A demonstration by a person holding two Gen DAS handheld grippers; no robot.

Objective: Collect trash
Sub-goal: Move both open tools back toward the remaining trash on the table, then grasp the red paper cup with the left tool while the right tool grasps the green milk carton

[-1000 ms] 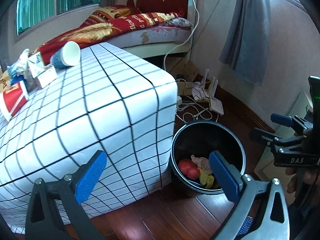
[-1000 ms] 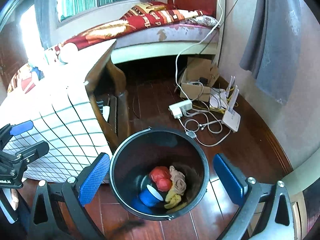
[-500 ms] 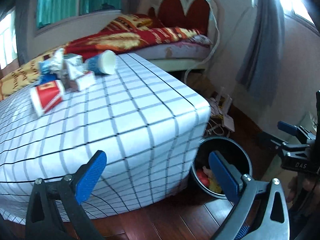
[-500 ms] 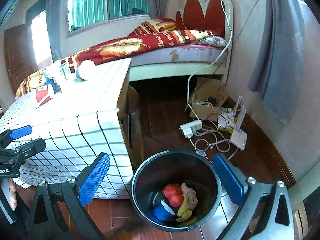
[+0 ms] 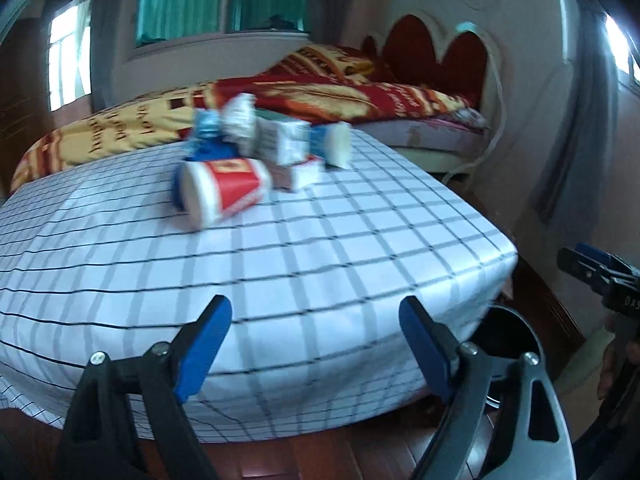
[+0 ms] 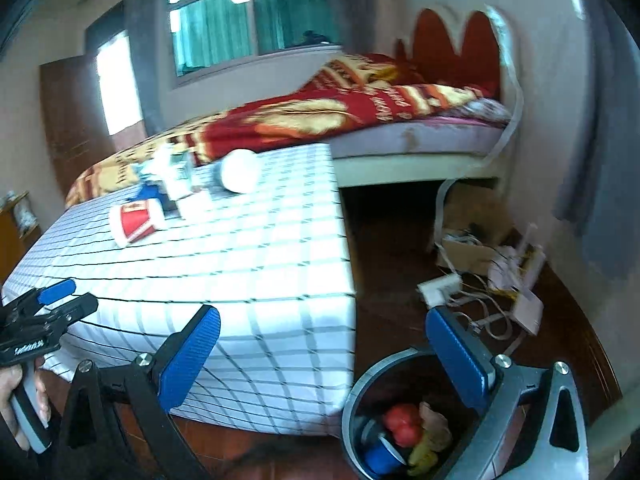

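- Trash sits clustered at the far side of the tabletop (image 5: pixel 360 240): red paper cup (image 5: pixel 224 188) nearest, lying on its side, mouth toward the camera.
- Left gripper (image 5: pixel 316 344) faces it head-on, fingers parted and empty (they have just been narrowing).
- Right gripper (image 6: pixel 324 356), wide open, hangs over the bin (image 6: pixel 360 396), farther off.

floor: dark wood boards (image 6: pixel 392 248)
bed: red-gold blanket (image 5: pixel 320 96), heart headboard (image 5: pixel 436 48)
window: green curtains (image 6: pixel 248 20), daylight
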